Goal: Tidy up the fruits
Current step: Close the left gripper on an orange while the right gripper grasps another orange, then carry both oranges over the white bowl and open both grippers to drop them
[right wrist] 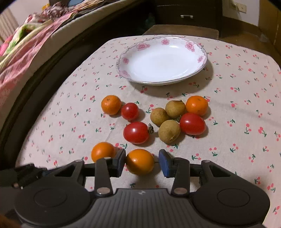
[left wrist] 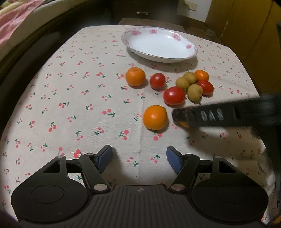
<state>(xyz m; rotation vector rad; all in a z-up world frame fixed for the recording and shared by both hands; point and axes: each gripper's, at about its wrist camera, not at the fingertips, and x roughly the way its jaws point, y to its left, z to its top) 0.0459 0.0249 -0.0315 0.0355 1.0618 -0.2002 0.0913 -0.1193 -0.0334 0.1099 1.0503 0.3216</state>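
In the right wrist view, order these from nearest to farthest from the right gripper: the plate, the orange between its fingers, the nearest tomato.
1. Orange, between the right gripper fingers.
2. Tomato, just beyond, slightly left.
3. Plate, far end of the table.

We see a counter with a cherry-print cloth. A bed with a pink flowery blanket is on the left. Behind are a dark drawer, a white wall and yellow doors.

Oranges: four. Tomatoes: three. Longans: three. Plate: one.
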